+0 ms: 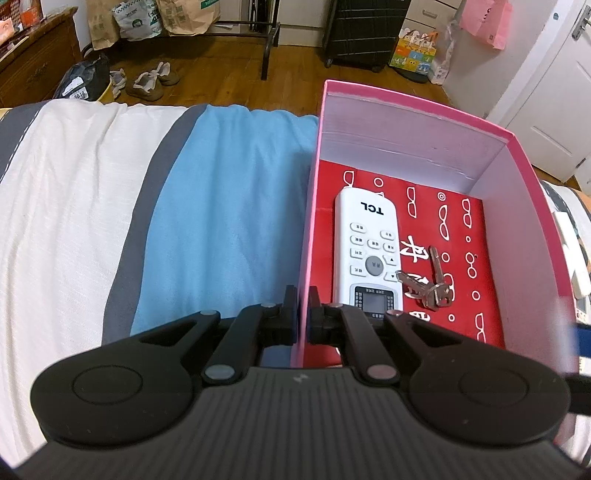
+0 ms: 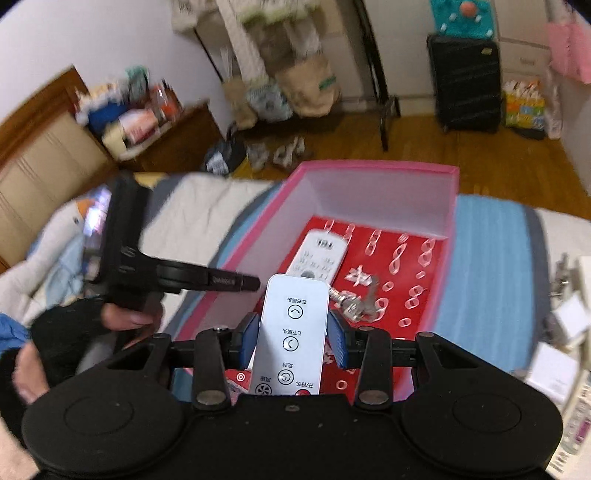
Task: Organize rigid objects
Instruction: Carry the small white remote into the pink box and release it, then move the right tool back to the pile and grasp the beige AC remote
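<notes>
A pink box (image 1: 413,107) with a red patterned floor stands on the bed; it also shows in the right wrist view (image 2: 369,168). Inside lie a white TCL remote (image 1: 365,254) (image 2: 317,254) and a bunch of keys (image 1: 432,284) (image 2: 354,299). My left gripper (image 1: 303,314) is shut on the box's left wall (image 1: 312,206). It shows in the right wrist view as a black tool (image 2: 177,277) at the box's left side. My right gripper (image 2: 291,339) is shut on a flat white fan remote (image 2: 291,332) and holds it above the box's near end.
The box rests on a blue, white and grey bedcover (image 1: 221,206). Small white items (image 2: 569,332) lie on the bed to the box's right. Beyond the bed is wood floor with shoes (image 1: 151,79), a black suitcase (image 1: 358,33) and paper bags (image 1: 184,14).
</notes>
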`<state>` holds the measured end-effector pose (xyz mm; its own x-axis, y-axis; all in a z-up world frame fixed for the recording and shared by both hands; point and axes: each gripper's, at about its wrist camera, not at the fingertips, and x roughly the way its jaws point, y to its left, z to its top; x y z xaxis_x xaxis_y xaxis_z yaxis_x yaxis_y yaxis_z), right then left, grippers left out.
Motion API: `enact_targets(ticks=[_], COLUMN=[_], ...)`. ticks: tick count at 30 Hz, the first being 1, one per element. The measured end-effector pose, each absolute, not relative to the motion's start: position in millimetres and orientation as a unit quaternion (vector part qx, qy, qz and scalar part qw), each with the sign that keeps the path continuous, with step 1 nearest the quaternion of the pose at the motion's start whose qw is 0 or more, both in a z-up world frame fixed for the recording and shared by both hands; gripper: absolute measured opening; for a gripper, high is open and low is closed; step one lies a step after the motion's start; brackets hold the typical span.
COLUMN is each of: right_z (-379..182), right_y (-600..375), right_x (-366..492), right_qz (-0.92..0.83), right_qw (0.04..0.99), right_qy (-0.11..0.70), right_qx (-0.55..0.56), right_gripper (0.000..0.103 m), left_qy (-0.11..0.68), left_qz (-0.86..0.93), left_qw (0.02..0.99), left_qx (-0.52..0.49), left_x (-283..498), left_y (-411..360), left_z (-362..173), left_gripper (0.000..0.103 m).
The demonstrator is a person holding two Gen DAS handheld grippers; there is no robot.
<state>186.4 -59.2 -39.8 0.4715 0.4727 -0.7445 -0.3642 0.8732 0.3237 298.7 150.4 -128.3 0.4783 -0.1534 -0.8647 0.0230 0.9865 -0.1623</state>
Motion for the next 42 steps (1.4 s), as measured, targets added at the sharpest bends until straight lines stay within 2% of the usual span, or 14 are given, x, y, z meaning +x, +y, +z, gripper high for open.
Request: enact_targets(ticks=[7,10,11,17,20,26,34,42], right_z=[-80.1,-84.0,-81.5,-46.9,-23.5,-5.0,-39.2,-98.4], right_y=[-21.1,-21.8,-25.1,-61.0,-86.7,-147.2,-237.5,-270.1], right_x=[210.5,212.9,212.6,197.6,181.6,158.4,145.9,154.1], right_qz=[0.219,0.211,0.208,0.231,0.242,0.205,0.121,0.056], right_qw=[0.833,0.837,0.841,0.852,0.862,0.876,0.877,0.87], right_qy=[0.507,0.504,0.499,0.465,0.441,0.436,0.461,0.49], right_qx=[0.026,0.025,0.028,0.062,0.058,0.034,0.058,0.021], right_gripper=[0.046,0.051,0.059,0.064,0.074,0.08,0.08,0.08], left_qy=[0.508,0.508,0.509,0.512,0.512,0.507,0.506,0.508], left_qz=[-0.056,-0.058,-0.058,-0.06,-0.058,-0.048,-0.044,-0.043], left_qw=[0.857,0.857,0.856,0.853,0.854,0.86,0.861,0.86], left_qx=[-0.066,-0.068,-0.07,-0.077,-0.074,-0.04,-0.028,-0.033], left_x=[299.9,298.6,298.8,299.3,300.1,297.3,296.7,295.7], left_y=[152.5,152.9,153.2,154.9,155.1,145.4,141.3,144.9], left_z=[-129.1,-129.2,-129.1,-128.8,-128.6,-127.7,-126.9,-126.1], left_gripper=[0.004,0.004,0.005,0.005,0.005,0.004,0.004,0.005])
